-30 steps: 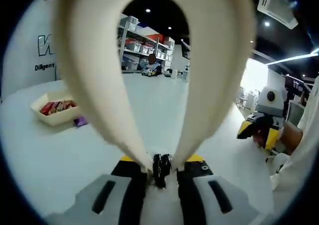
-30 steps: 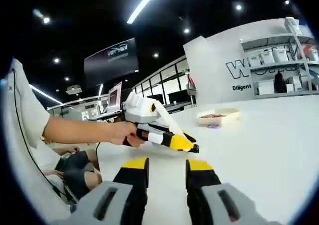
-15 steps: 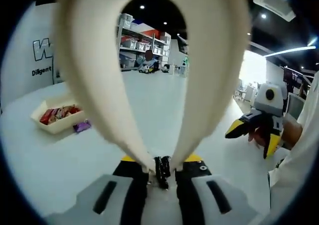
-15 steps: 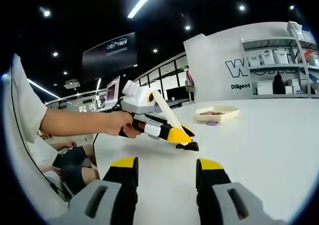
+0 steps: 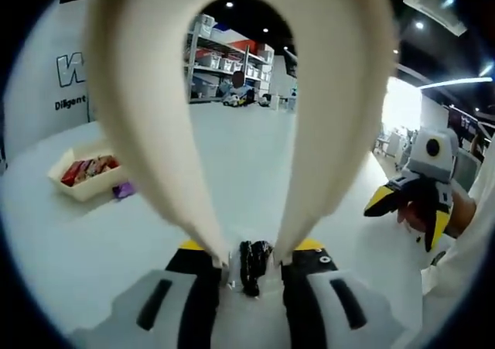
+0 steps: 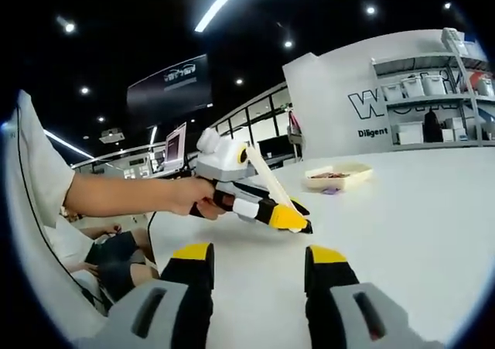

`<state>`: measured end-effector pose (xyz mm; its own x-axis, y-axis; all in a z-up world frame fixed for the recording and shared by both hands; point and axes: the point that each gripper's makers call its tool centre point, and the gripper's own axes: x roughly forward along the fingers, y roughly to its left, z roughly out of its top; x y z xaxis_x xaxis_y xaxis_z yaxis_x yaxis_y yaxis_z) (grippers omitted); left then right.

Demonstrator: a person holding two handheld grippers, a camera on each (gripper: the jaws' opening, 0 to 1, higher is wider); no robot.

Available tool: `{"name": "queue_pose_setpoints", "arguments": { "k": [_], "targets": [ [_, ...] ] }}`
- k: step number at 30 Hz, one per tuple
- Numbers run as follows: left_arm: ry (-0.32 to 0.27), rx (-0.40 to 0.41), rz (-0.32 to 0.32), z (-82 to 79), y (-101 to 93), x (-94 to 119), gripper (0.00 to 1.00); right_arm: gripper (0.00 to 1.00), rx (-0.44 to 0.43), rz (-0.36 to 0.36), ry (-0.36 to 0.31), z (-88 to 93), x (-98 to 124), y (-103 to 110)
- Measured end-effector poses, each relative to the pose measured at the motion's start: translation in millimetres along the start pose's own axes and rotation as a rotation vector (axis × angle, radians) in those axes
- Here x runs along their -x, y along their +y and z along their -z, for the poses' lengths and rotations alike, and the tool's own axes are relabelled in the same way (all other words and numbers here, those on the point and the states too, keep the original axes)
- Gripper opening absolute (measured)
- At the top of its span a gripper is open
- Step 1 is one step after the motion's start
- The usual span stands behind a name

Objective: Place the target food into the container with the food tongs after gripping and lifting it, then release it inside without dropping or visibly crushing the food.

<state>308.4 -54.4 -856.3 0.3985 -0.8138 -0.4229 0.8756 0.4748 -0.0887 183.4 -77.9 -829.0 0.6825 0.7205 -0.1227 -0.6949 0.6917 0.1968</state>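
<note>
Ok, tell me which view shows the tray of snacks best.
The left gripper view: the tray of snacks sits at the left on the white table, near enough to show red packets inside and a purple packet beside it. In the right gripper view the tray is far off, its contents hard to tell.

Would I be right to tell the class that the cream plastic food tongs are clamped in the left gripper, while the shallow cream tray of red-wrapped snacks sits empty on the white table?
Not quite: the shallow cream tray is not empty. The left gripper view shows red-wrapped snacks lying in it. The rest stands: the cream plastic food tongs are clamped in the left gripper, and the tray sits on the white table.
</note>
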Motion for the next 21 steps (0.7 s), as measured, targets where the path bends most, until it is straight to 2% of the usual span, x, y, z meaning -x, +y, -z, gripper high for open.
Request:
{"name": "queue_pose_setpoints", "arguments": {
  "k": [2,3,4,5,7,14,17,19,21],
  "targets": [
    [0.005,-0.008,-0.003,-0.3,-0.2,-1.2,0.26,0.42,-0.003,0.000,0.002,0.8,0.1,-0.6],
    [0.013,-0.049,0.000,0.5,-0.5,-1.6,0.23,0.42,-0.003,0.000,0.002,1.0,0.2,-0.8],
    [0.010,-0.098,0.034,-0.1,-5.7,-2.5,0.21,0.41,-0.004,0.001,0.001,0.9,0.2,-0.8],
    [0.010,-0.118,-0.003,-0.1,-3.4,-2.8,0.19,0.41,-0.005,0.001,0.000,0.7,0.1,-1.0],
    [0.017,-0.075,-0.021,-0.1,-3.9,-3.8,0.19,0.41,-0.003,0.001,0.002,1.5,-0.2,-1.3],
    [0.012,-0.029,-0.032,-0.2,5.0,-0.1,0.19,0.40,-0.009,0.008,0.009,4.1,1.1,-4.0],
    [-0.026,0.040,-0.024,-7.2,9.7,3.7,0.20,0.40,-0.012,0.011,0.006,2.9,2.5,-5.9],
    [-0.044,0.047,-0.033,-12.8,15.9,6.8,0.20,0.39,-0.016,0.013,0.003,2.2,3.0,-7.3],
    [-0.083,0.087,-0.022,-22.4,20.7,10.3,0.20,0.39,-0.027,0.012,-0.002,1.0,3.1,-8.0]
  ]
}}
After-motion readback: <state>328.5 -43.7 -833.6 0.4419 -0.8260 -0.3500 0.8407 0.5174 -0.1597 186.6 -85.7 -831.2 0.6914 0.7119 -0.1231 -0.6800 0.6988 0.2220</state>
